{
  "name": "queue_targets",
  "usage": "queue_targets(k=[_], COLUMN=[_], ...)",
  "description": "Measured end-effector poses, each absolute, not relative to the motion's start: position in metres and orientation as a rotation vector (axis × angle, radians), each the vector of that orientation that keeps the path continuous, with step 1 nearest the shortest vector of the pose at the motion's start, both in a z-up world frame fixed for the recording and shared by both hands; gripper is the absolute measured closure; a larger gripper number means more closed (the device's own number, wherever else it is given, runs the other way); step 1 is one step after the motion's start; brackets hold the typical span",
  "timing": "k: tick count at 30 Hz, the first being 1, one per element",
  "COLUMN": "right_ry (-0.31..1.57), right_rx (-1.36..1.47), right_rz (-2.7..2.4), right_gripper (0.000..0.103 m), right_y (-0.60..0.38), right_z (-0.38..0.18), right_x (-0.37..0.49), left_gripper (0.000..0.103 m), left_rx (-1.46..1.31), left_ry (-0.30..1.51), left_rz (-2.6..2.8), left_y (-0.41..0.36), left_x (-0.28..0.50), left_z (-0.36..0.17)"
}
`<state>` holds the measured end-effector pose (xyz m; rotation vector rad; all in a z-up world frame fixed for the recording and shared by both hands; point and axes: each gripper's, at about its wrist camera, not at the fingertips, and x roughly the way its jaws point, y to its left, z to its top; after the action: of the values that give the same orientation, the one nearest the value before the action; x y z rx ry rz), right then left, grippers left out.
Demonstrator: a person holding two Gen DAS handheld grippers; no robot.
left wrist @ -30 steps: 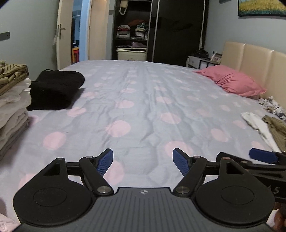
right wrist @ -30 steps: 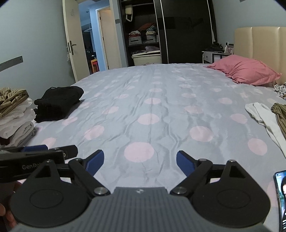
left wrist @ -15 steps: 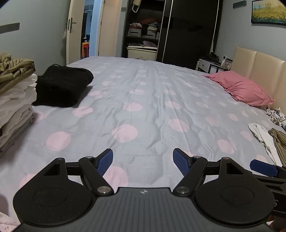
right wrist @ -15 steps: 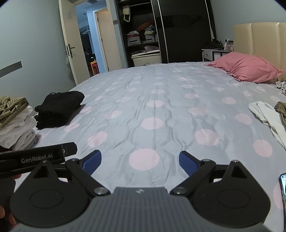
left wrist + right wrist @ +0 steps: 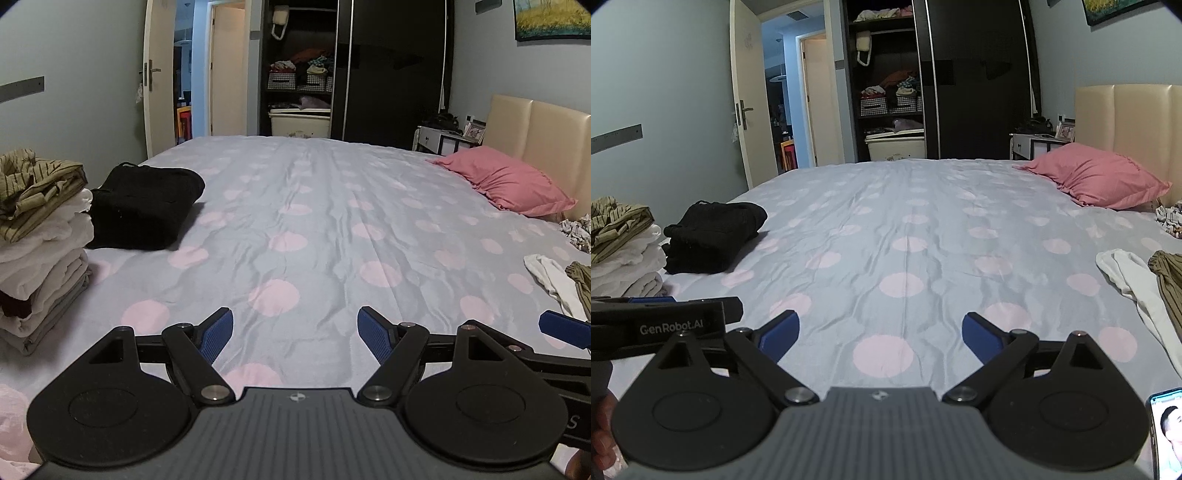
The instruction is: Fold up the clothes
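Note:
My left gripper (image 5: 295, 334) and my right gripper (image 5: 881, 334) both stand open over the near edge of the bed, nothing between their blue pads. At the left sits a stack of folded clothes (image 5: 40, 266) topped by a striped olive garment (image 5: 33, 188), also in the right wrist view (image 5: 620, 251). A folded black garment (image 5: 144, 206) (image 5: 713, 236) lies beside it. Unfolded clothes lie at the right: a white garment (image 5: 554, 284) (image 5: 1130, 277) and an olive striped one (image 5: 581, 284) (image 5: 1169, 284).
The bed has a grey sheet with pink dots (image 5: 314, 229). A pink pillow (image 5: 509, 184) rests by the beige headboard (image 5: 546, 140). A patterned cloth (image 5: 578, 230) lies near it. A phone (image 5: 1167, 432) lies at the lower right. A dark wardrobe (image 5: 391, 66) and open door (image 5: 159, 85) stand beyond.
Both grippers have tilted upward, so more of the room and wardrobe shows. The left view has shifted slightly right. Both stay open and the clothes have not moved.

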<state>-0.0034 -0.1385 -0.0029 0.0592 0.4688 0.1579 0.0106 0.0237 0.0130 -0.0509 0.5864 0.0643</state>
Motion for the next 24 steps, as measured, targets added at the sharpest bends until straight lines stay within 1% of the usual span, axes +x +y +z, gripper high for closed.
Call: queue_targets(k=[4, 12, 24], right_ry=[0.464, 0.455, 0.475], right_rx=[0.068, 0.061, 0.067], right_rz=[0.157, 0.137, 0.147], right_gripper=[0.007, 0.007, 0.007], right_y=[-0.1419, -0.1433, -0.1416], right_z=[-0.0024, -0.0014, -0.0035], right_x=[-0.0048, -0.0057, -0.0025], left_gripper=[0.029, 0.029, 0.030], left_rx=[-0.075, -0.075, -0.086], left_ry=[0.610, 0.579, 0.605], left_rz=[0.061, 0.039, 0.057], left_y=[0.0265, 0.0227, 0.0255], left_x=[0.0113, 0.0094, 0.0118], left_z=[0.0113, 0.0134, 0.0099])
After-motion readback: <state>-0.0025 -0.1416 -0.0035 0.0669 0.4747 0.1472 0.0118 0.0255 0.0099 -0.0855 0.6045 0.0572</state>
